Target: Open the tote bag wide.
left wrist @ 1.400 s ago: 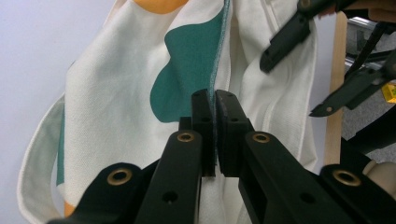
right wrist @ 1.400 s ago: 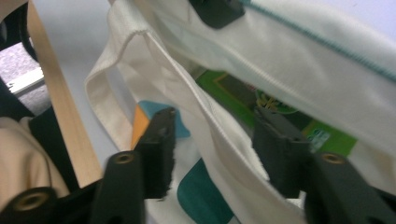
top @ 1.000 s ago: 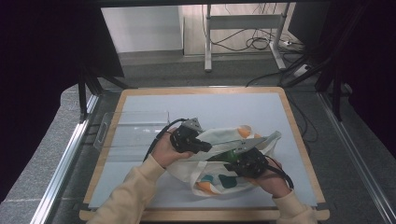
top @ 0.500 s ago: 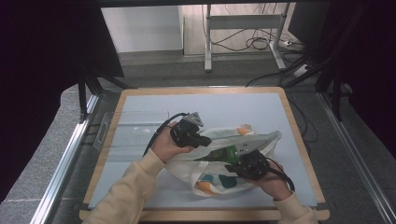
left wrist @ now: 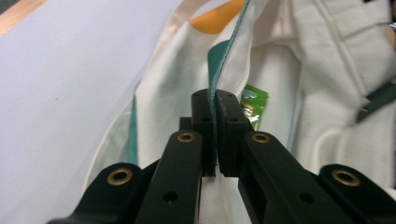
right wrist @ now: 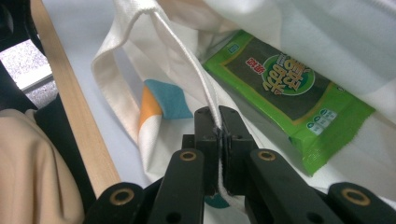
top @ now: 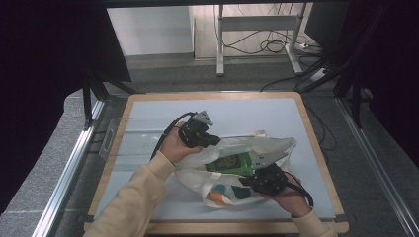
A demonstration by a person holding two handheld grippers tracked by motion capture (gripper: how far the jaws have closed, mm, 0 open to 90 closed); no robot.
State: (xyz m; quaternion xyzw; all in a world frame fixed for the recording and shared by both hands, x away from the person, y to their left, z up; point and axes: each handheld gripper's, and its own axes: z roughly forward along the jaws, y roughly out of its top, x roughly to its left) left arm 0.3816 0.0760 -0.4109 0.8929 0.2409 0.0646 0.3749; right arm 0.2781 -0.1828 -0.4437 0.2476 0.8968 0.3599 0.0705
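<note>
At frame centre, left gripper [top: 213, 140] and right gripper [top: 248, 179] each pinch the bag [top: 267, 150] rim; a weak pinch could slip, closing over the packet [top: 230, 162].

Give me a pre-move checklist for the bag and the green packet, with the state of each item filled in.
1. Left gripper clamped on the tote bag edge: ok.
2. Right gripper clamped on the bag's opposite edge: ok.
3. Bag mouth held apart: ok.
4. Green packet inside the bag: ok, lying flat within the opening.
5. Bag handles free of the jaws: cannot tell.
6. Bag resting on the table, inside its wooden border: ok.
</note>
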